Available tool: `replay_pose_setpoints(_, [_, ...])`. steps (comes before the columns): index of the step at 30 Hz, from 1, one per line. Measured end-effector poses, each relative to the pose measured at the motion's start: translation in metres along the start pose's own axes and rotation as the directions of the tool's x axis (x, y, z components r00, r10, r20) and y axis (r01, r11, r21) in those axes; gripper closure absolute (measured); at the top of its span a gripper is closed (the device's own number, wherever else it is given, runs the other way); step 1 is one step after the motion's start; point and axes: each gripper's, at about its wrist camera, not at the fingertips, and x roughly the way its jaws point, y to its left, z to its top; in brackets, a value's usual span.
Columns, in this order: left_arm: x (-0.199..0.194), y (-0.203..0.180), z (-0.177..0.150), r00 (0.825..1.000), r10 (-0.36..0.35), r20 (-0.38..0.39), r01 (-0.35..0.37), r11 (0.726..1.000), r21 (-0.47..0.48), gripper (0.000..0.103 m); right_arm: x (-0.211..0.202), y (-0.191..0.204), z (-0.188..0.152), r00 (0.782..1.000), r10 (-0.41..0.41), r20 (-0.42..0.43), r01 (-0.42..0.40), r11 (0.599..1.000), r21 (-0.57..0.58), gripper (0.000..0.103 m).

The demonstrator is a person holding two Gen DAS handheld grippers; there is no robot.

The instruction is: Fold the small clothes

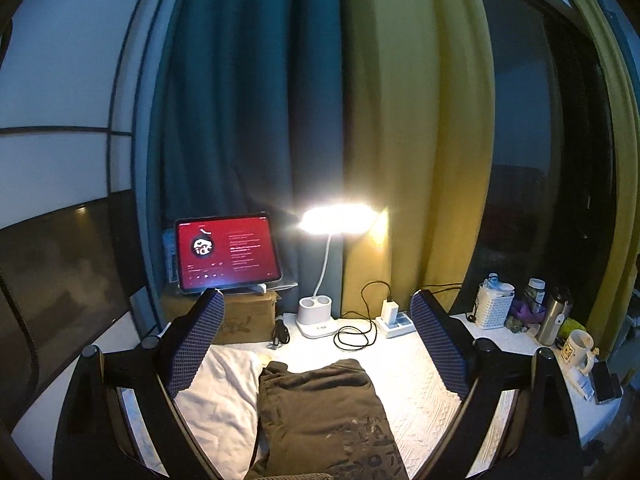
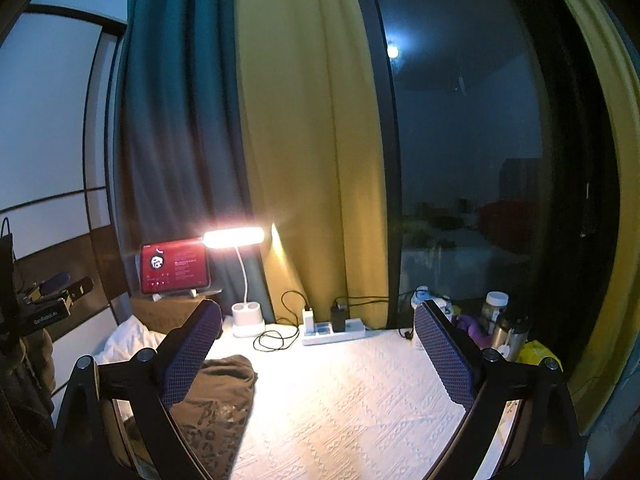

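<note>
Brown garment [image 1: 320, 412] — near end cut off; tablet [image 1: 228, 252] text unreadable.

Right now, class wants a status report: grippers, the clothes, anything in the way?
Left gripper open, empty. Right gripper open, empty. Brown garment lies on the table, white cloth beside it. Black cable loops near the lamp, clear of the garment.
</note>
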Motion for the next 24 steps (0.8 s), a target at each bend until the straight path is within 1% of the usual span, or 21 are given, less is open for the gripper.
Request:
replay_pose_setpoints(7, [0.000, 0.006, -0.005, 1.000, 0.012, -0.015, -0.012, 1.000, -0.011, 0.009, -0.001, 0.003, 0.004, 1.000, -0.021, -0.002, 0.021, 1.000, -0.012, 0.005])
replay_pose_setpoints(19, [0.013, 0.010, -0.011, 0.998, 0.022, -0.059, -0.023, 1.000, -0.020, 0.009, 0.021, -0.004, -0.005, 0.999, -0.022, -0.050, 0.023, 1.000, 0.007, 0.005])
replay_pose_setpoints(24, [0.016, 0.009, -0.011, 0.998, 0.020, -0.064, -0.021, 1.000, -0.019, 0.009, 0.024, -0.006, -0.008, 0.998, -0.025, -0.059, 0.026, 1.000, 0.016, 0.005])
